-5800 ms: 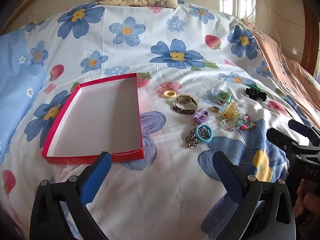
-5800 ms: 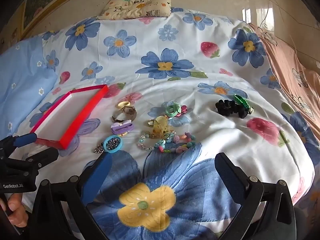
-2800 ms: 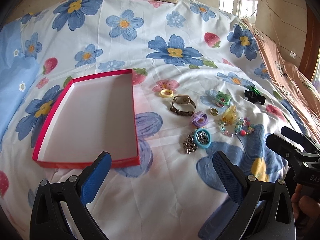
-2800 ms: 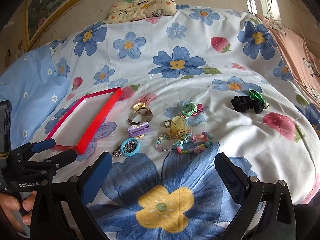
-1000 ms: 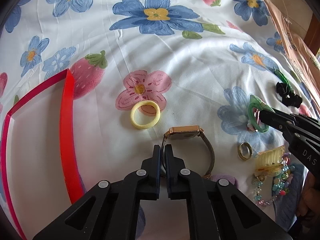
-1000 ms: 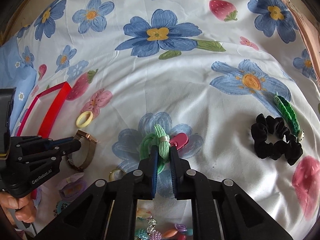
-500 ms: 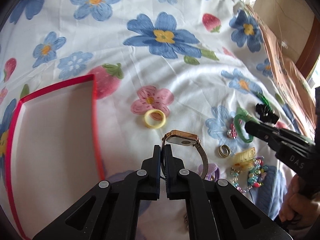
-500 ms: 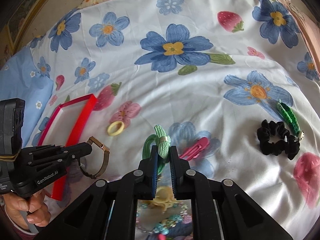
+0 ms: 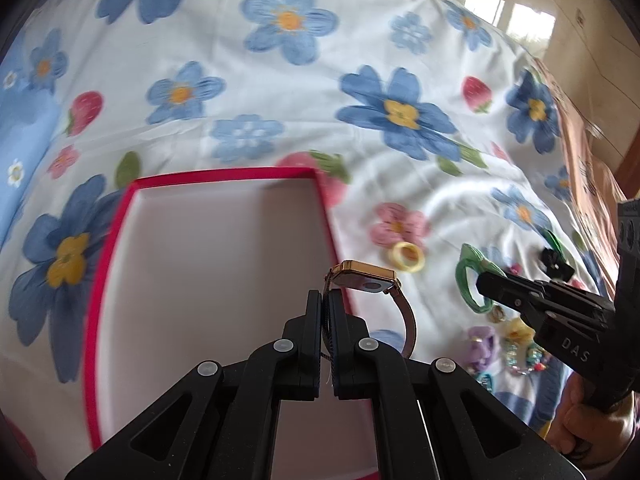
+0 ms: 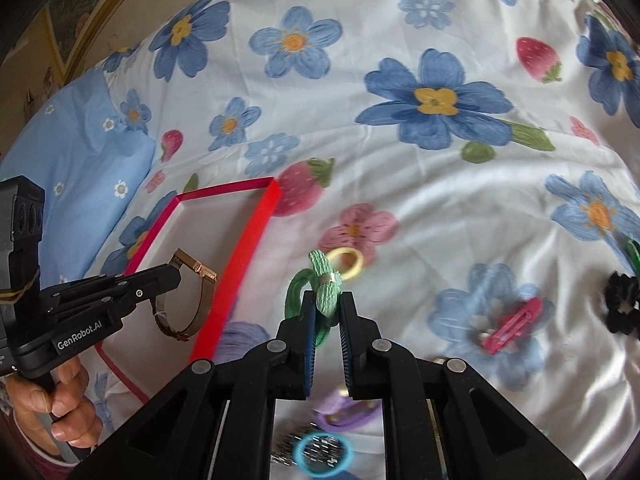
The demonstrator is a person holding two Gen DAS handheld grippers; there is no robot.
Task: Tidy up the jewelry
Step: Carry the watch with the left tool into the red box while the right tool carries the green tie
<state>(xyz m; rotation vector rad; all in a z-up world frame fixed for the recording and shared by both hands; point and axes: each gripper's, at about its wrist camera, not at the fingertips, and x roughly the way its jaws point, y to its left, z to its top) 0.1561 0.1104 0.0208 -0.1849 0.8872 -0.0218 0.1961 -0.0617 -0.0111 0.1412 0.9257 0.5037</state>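
Note:
My left gripper (image 9: 326, 300) is shut on the band of a gold watch (image 9: 366, 280) and holds it in the air over the right edge of the red box (image 9: 120, 216). The watch also shows in the right wrist view (image 10: 192, 300), hanging over the box (image 10: 240, 256). My right gripper (image 10: 326, 300) is shut on a green hair tie (image 10: 320, 292), lifted above the bed; it shows in the left wrist view (image 9: 468, 280) too. The box's white inside holds nothing.
On the flowered bedsheet lie a yellow hair ring (image 10: 348, 264), a pink clip (image 10: 512, 324), a black scrunchie (image 10: 620, 304), a purple clip (image 10: 348, 412), a blue ring with beads (image 10: 322, 456) and a beaded bracelet (image 9: 520, 356). A blue pillow (image 10: 60, 160) lies at left.
Both grippers have lifted their items and moved left toward the box. The watch now hangs over the box's right edge; the green hair tie has come up off the sheet.

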